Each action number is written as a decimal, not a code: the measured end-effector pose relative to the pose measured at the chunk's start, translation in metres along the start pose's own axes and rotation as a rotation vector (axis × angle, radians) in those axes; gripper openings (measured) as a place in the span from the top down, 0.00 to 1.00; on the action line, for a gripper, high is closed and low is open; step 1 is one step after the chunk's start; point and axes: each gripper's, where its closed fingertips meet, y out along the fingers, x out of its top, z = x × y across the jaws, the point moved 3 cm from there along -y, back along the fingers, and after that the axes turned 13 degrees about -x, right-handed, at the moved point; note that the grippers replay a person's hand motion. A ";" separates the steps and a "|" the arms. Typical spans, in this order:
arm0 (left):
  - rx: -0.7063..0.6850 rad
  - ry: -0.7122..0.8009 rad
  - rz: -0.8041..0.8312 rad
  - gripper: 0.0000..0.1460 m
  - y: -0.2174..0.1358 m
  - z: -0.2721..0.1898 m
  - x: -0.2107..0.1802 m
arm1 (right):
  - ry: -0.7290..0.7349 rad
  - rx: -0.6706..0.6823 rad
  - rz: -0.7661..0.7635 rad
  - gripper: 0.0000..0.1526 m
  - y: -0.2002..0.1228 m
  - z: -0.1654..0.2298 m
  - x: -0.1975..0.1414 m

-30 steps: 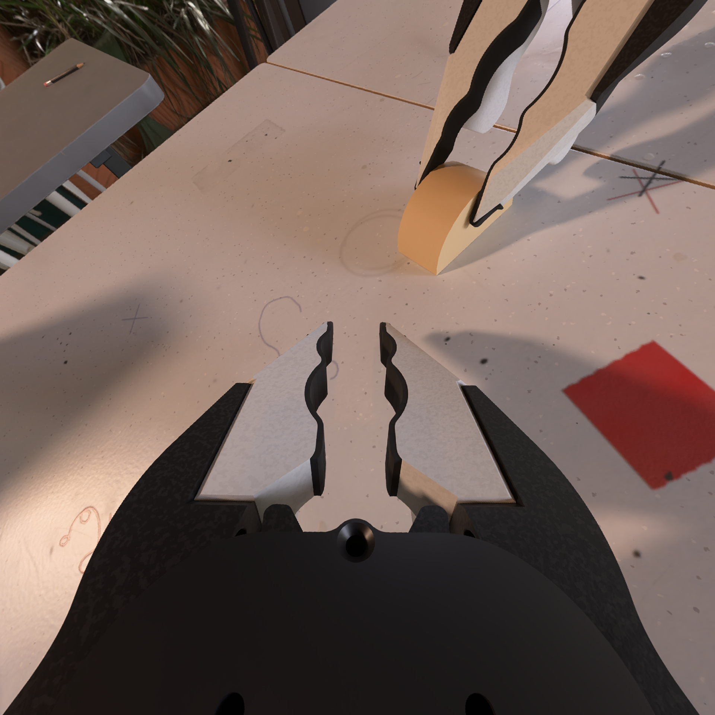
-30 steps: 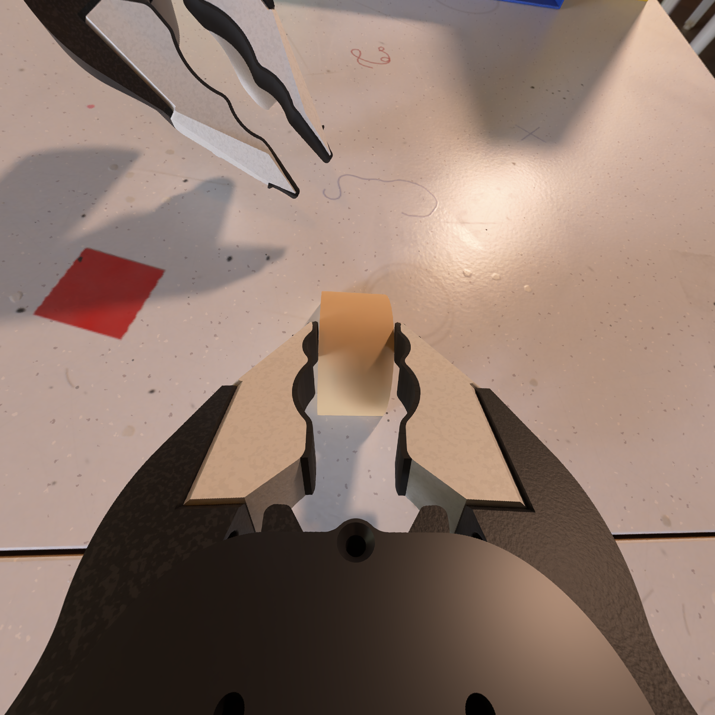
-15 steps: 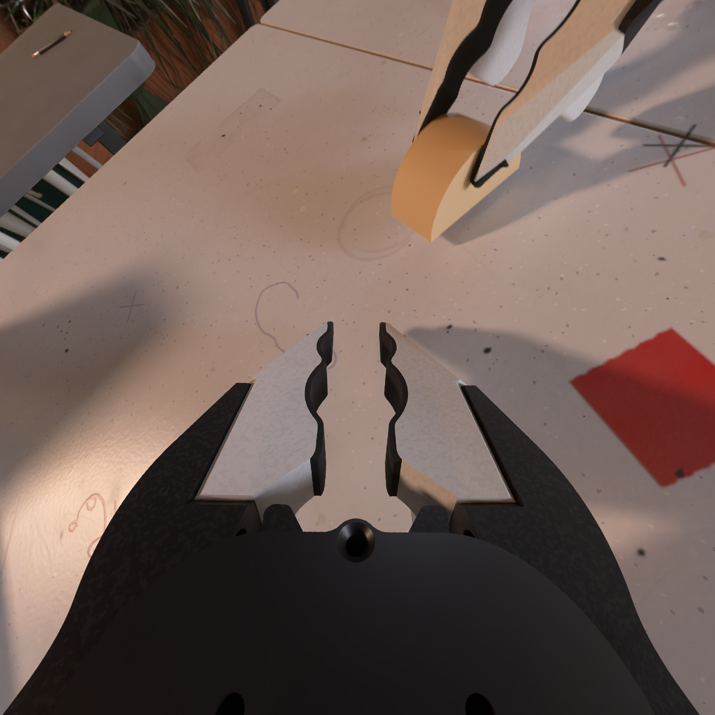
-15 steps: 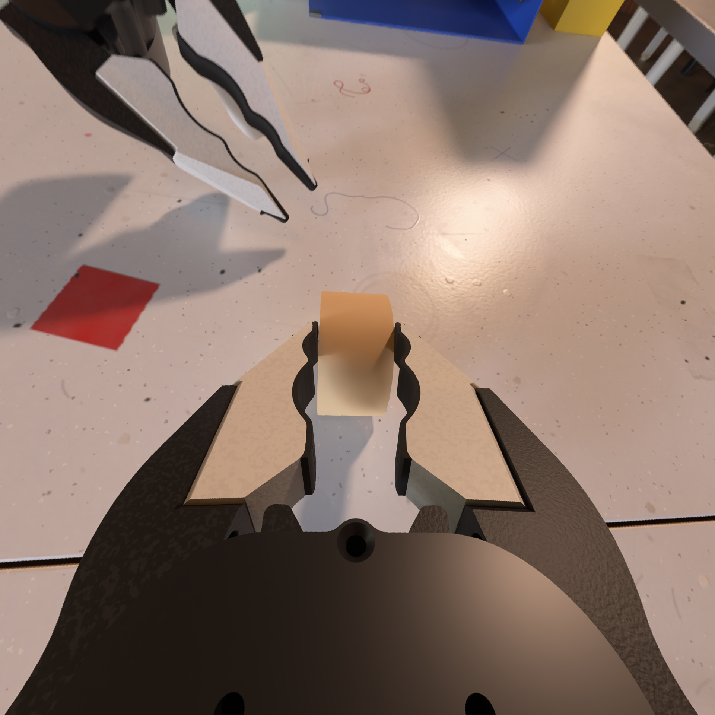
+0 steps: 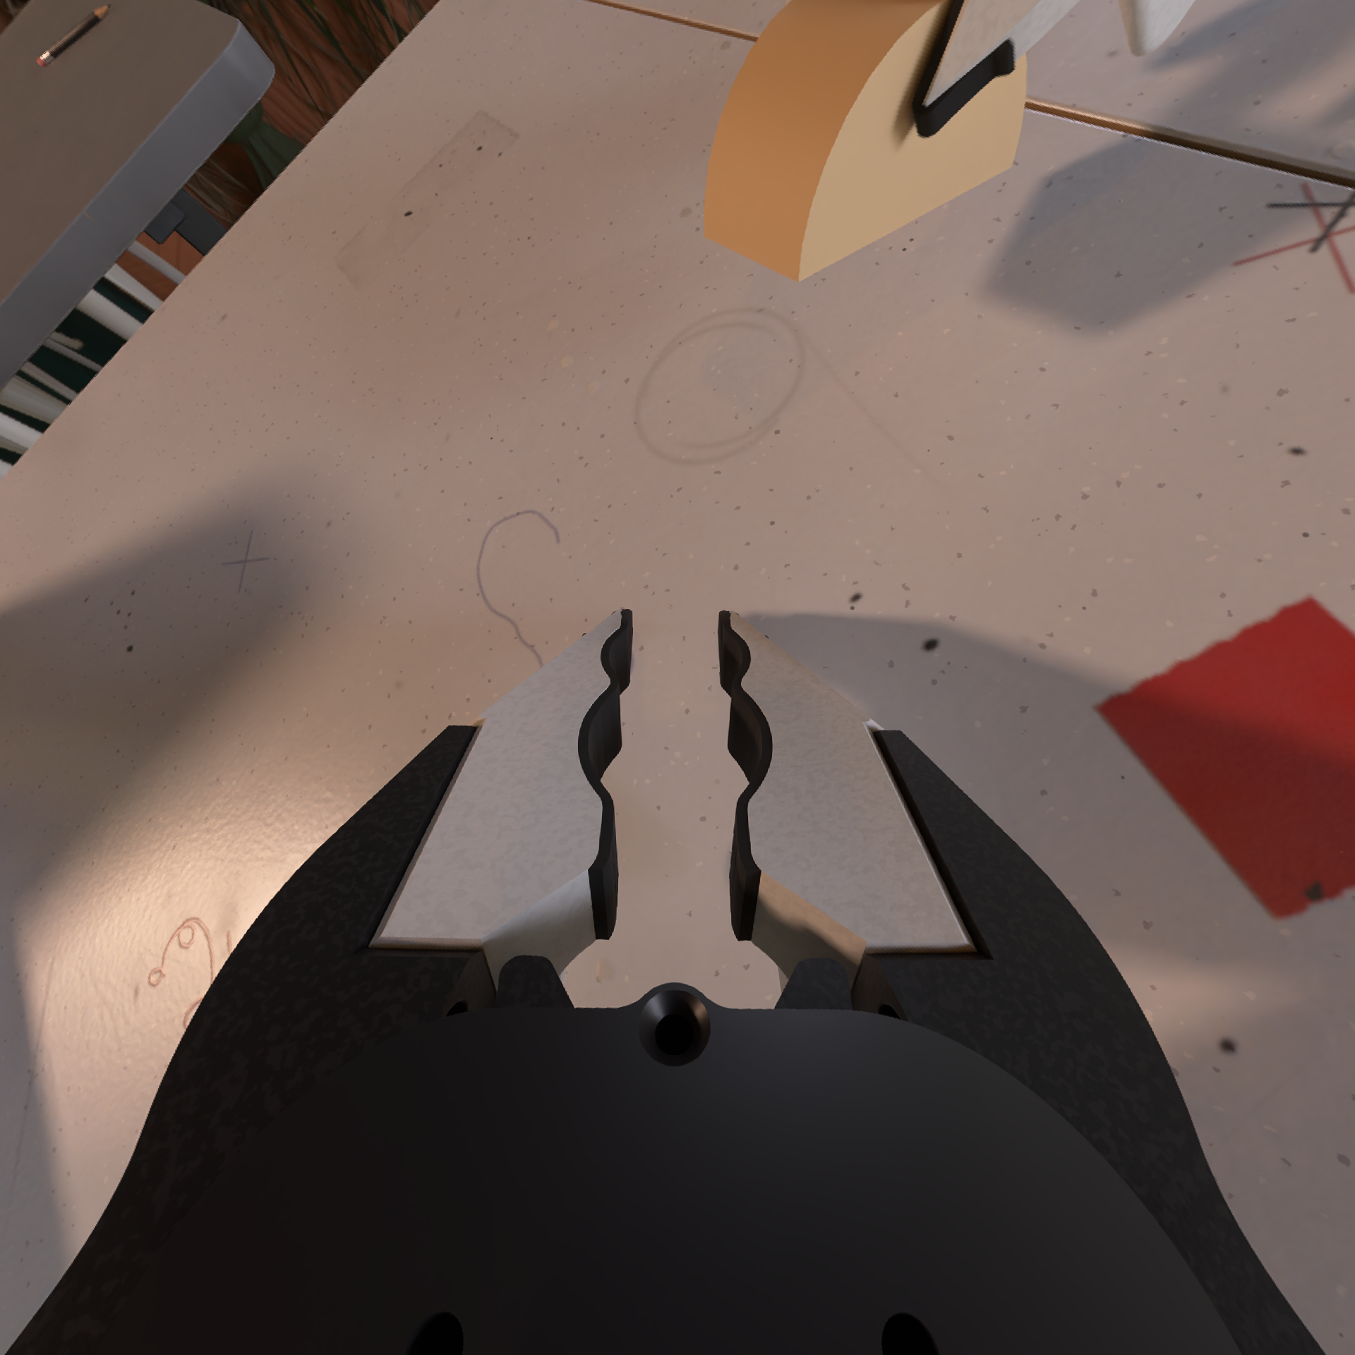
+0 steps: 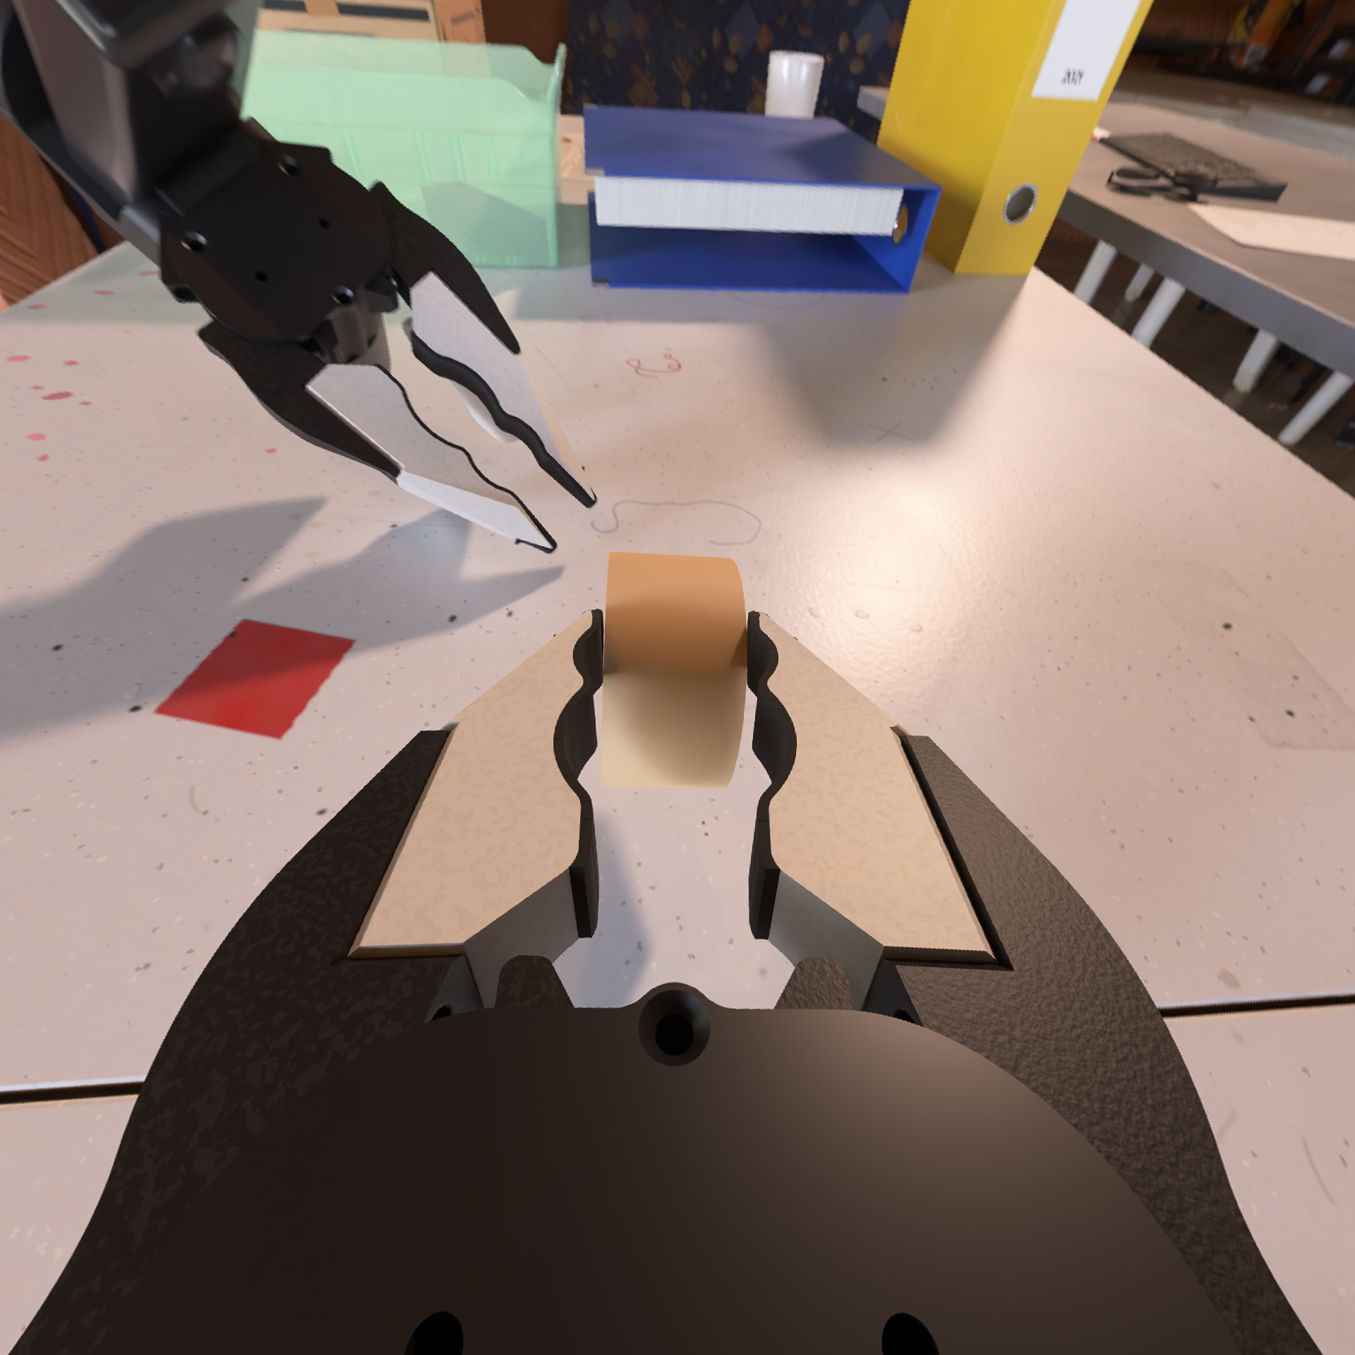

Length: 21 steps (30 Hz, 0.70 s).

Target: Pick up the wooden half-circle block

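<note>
The wooden half-circle block (image 6: 671, 660) is tan, with its curved face up. My right gripper (image 6: 674, 623) is shut on its two flat sides and holds it clear of the white table (image 6: 1026, 586). In the left wrist view the block (image 5: 843, 169) hangs above the table at the top, with one finger (image 5: 960, 95) of the right gripper pressed on its flat face and a shadow behind it. My left gripper (image 5: 674, 623) is empty, its jaws a narrow gap apart, low over the table. It also shows in the right wrist view (image 6: 570, 522), just left of and beyond the block.
A red patch (image 6: 256, 678) lies flat on the table, left of the block. A green box (image 6: 410, 147), a blue binder (image 6: 748, 198), a yellow binder (image 6: 1004, 132) and a white cup (image 6: 793, 82) stand at the far edge. A grey side table (image 5: 95, 132) stands beyond the table's edge.
My right gripper has lifted the block off the table and tilted up, bringing the far binders into view. The left gripper has kept the same narrow gap and drifted slightly.
</note>
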 end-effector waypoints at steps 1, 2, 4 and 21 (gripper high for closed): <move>0.000 0.001 0.001 0.84 0.000 0.000 0.000 | -0.003 0.006 -0.017 0.74 -0.001 0.002 0.002; 0.000 0.003 0.002 0.84 0.000 0.000 0.000 | -0.009 0.012 -0.033 0.74 -0.002 0.004 0.004; 0.001 0.007 0.006 0.84 0.000 -0.001 0.000 | -0.020 0.031 -0.062 0.74 -0.005 0.008 0.008; -0.002 0.015 0.008 0.84 0.001 -0.001 0.000 | -0.096 0.202 -0.090 0.74 -0.012 0.049 0.016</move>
